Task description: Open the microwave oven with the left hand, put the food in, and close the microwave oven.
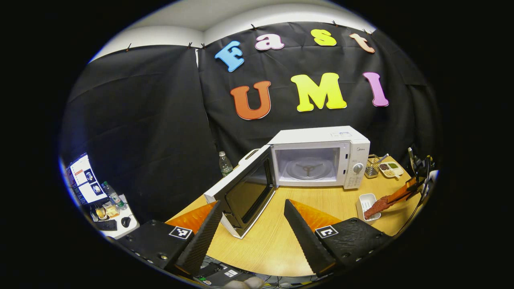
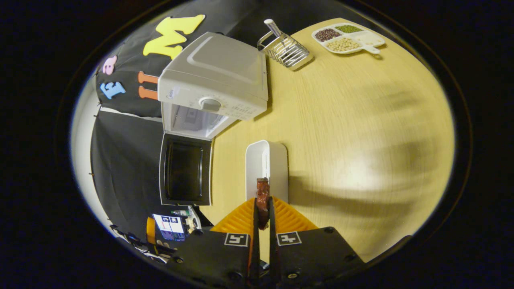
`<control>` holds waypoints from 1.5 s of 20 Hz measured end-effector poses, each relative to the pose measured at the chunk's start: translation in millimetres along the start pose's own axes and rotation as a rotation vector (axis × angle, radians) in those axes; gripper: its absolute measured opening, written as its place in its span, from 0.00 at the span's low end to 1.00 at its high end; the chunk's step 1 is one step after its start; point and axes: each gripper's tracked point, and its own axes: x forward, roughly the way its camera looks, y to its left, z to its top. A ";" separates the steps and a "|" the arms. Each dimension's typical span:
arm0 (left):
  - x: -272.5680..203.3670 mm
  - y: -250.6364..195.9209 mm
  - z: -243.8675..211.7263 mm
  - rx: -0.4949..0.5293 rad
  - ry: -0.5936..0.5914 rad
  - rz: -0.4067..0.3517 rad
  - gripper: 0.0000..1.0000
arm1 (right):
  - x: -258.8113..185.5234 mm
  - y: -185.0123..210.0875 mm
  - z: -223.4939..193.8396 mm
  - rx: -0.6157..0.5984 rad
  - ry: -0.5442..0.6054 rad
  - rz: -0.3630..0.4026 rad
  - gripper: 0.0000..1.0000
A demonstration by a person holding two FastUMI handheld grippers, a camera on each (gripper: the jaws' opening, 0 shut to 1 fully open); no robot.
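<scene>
On the wooden table (image 1: pixel 281 241) the microwave (image 1: pixel 321 138) stands near the back wall with its door (image 1: pixel 245 188) swung wide to the left and the glass turntable (image 1: pixel 307 168) bare inside. That door is the biggest hazard, I judge: it juts toward the front edge of the table, just ahead of the left gripper (image 1: pixel 253 233), whose jaws stand wide apart and hold nothing, so a careless sweep could knock it part shut. Between door and cavity the way looks open, with bare tabletop in front of the opening. To the right, well apart from the microwave's front, a wire rack (image 2: pixel 286 50) and a divided dish of beans (image 2: pixel 349 38) sit clear of the likely path. Closer, the white tray (image 2: pixel 267 168) lies just below the right gripper (image 2: pixel 262 210), which is closed on the food (image 2: pixel 263 192), a thin brown piece pinched by one end. So slight a hold may let it swing, slip, or catch the cavity's lip going in.
</scene>
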 end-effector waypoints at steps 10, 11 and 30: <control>14.2 29.5 5.9 0.012 -0.032 -0.142 0.95 | -13.0 135.4 20.3 -0.013 -0.303 0.114 0.08; 15.7 30.5 8.0 0.021 -0.042 -0.161 0.95 | -3.7 152.0 23.4 0.004 -0.350 0.140 0.08; 29.4 34.6 -37.1 0.067 -0.065 -0.350 0.95 | 253.7 215.6 120.7 0.405 -0.966 0.078 0.07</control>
